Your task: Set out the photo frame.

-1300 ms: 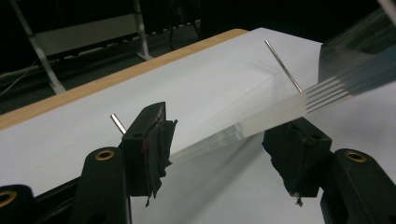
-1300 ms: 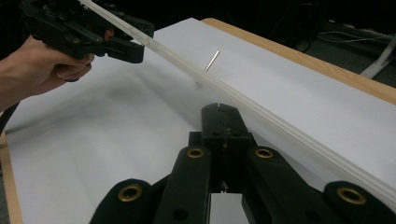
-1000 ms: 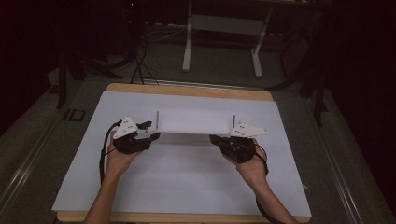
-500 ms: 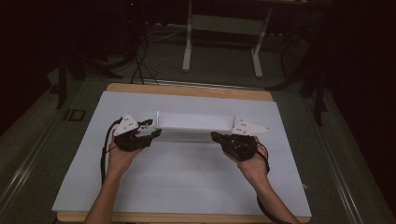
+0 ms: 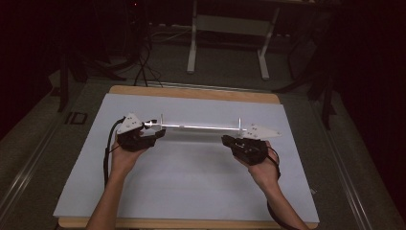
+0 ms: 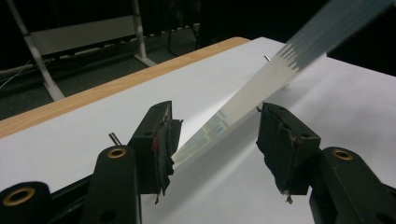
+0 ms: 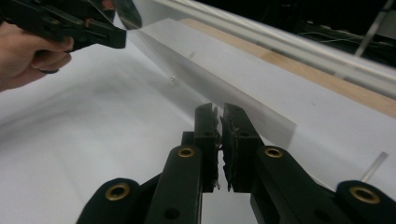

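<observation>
Above the white sheet (image 5: 191,182) that covers the wooden table (image 5: 191,93), I have a long, thin clear strip (image 5: 201,127) stretched level between my two grippers. Small metal pins stand up near each end of the strip, and it casts a faint shadow on the sheet below it.

My left gripper (image 6: 215,140) stands with its jaws wide apart, the near end of the strip running into the gap and lying against the inner face of one pad (image 6: 163,140); the other pad is clear of it. My right gripper (image 7: 220,140) has its jaws pressed together at the strip's far end; the seam between the pads is too tight for me to tell whether the film's edge is pinched there, though from the high view the strip (image 5: 239,129) seems to hang from that hand (image 5: 261,165).

I judge this to be the handover or release step: one end freed, the other carried. The next move calls for either closing the left jaws squarely on the strip, or lowering it flat onto the sheet without letting it twist.
</observation>
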`<act>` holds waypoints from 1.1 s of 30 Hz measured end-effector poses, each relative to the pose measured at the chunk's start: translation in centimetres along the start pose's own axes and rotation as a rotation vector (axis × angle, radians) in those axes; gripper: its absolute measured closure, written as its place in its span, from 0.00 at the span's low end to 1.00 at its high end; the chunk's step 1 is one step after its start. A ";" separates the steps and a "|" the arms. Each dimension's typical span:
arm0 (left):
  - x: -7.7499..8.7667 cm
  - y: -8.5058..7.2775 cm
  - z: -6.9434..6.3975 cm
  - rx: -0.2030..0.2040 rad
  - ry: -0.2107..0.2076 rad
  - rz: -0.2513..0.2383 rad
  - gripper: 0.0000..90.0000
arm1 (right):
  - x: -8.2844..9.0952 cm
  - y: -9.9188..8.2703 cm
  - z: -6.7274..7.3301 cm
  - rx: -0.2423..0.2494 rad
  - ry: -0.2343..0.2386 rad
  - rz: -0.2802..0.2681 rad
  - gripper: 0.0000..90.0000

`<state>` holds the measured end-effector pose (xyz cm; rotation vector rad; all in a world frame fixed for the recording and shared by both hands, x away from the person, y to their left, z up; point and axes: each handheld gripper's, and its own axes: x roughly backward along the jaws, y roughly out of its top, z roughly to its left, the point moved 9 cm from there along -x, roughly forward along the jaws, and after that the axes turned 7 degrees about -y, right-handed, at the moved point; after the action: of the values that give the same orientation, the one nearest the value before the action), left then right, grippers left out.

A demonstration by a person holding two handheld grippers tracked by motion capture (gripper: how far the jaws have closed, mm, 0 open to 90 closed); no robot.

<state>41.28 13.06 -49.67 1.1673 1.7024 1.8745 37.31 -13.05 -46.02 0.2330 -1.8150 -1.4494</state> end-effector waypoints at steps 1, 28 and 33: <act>0.0 0.0 0.0 0.002 0.000 0.001 0.51 | 0.0 -0.1 -0.2 -0.003 -0.004 0.002 0.93; -0.5 1.1 0.9 0.032 0.019 0.003 0.52 | 0.4 -2.0 -5.2 -0.045 -0.154 0.012 0.76; -0.6 1.2 1.1 0.036 0.021 0.005 0.52 | 0.7 -2.1 -5.9 -0.041 -0.175 0.010 0.74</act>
<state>42.76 13.09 -48.83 1.1709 1.7526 1.8725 40.04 -18.54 -47.31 0.0780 -1.9200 -1.5386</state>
